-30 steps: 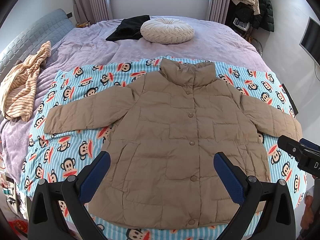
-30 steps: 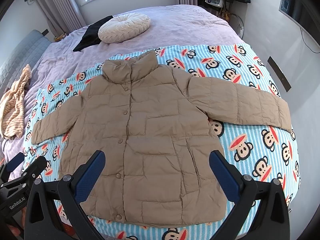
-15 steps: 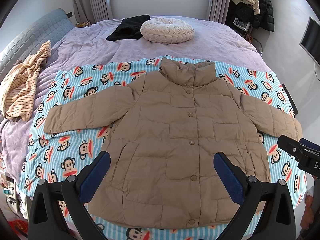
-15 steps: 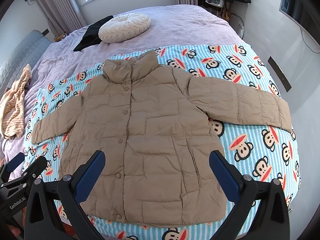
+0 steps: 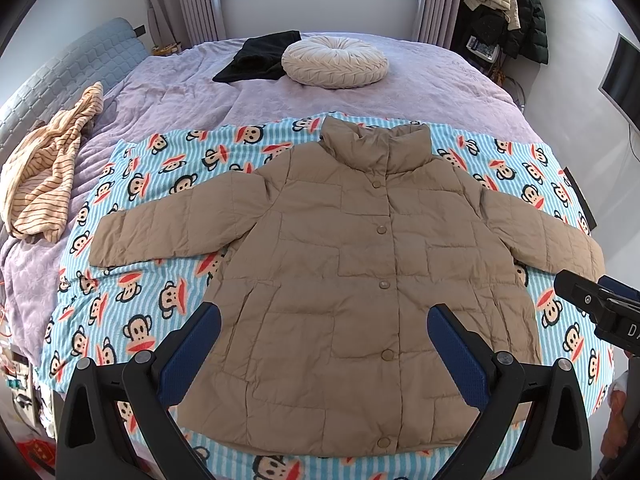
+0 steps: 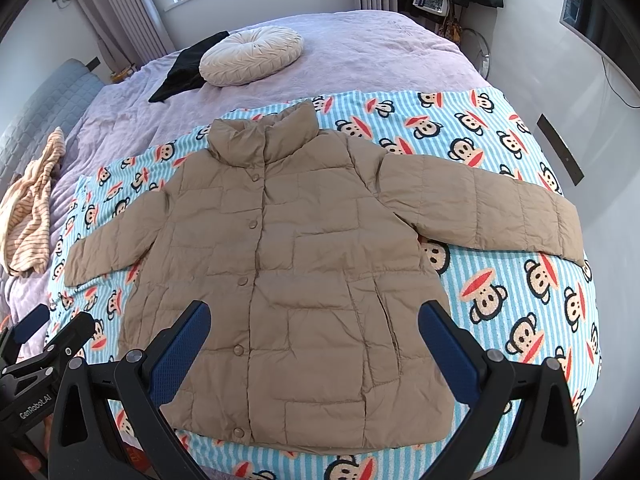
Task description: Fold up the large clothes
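A tan quilted puffer jacket (image 5: 360, 272) lies flat, buttoned, front up, both sleeves spread out, on a blue striped monkey-print blanket (image 5: 132, 292). It also shows in the right wrist view (image 6: 304, 272). My left gripper (image 5: 324, 344) is open and empty, held above the jacket's lower hem. My right gripper (image 6: 316, 340) is open and empty, also above the lower hem. The right gripper's tip shows at the right edge of the left wrist view (image 5: 600, 308). The left gripper shows at the lower left of the right wrist view (image 6: 40, 352).
The blanket (image 6: 500, 280) covers the near part of a purple bed (image 5: 420, 92). A round cream cushion (image 5: 334, 62) and a black garment (image 5: 256, 60) lie at the far end. A striped beige garment (image 5: 44, 172) lies at the left. Coats (image 5: 512, 8) hang at the back right.
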{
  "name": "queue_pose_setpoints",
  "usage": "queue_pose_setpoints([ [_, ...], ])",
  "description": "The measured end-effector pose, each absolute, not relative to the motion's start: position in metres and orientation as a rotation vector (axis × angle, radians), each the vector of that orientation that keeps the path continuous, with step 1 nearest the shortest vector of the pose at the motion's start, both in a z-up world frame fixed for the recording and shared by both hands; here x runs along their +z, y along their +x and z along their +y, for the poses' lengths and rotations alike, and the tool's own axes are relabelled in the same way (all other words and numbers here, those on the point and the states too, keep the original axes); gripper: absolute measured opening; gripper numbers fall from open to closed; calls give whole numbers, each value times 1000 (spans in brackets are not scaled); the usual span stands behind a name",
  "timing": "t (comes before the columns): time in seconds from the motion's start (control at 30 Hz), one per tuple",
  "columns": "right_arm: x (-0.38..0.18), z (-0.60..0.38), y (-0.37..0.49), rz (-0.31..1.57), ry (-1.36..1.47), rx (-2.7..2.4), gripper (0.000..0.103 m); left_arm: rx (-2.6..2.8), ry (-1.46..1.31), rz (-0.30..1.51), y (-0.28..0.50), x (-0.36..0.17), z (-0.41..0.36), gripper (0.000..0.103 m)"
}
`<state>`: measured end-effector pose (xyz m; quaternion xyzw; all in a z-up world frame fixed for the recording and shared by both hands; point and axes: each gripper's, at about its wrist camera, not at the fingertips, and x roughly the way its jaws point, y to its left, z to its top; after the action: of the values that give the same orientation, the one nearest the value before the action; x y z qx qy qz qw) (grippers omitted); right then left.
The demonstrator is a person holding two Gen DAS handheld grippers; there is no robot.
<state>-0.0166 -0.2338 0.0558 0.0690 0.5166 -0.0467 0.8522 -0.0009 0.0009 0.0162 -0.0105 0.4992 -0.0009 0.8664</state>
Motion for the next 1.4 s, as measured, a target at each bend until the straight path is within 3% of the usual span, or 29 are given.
queue_pose_setpoints([
  [0.93, 55, -229, -16, 1096, 158, -80, 103, -7, -24, 1061, -4, 9, 6, 103],
  [1.4, 18, -171, 14, 1161, 211, 63, 103, 6, -247, 1144, 23, -34, 106, 103],
])
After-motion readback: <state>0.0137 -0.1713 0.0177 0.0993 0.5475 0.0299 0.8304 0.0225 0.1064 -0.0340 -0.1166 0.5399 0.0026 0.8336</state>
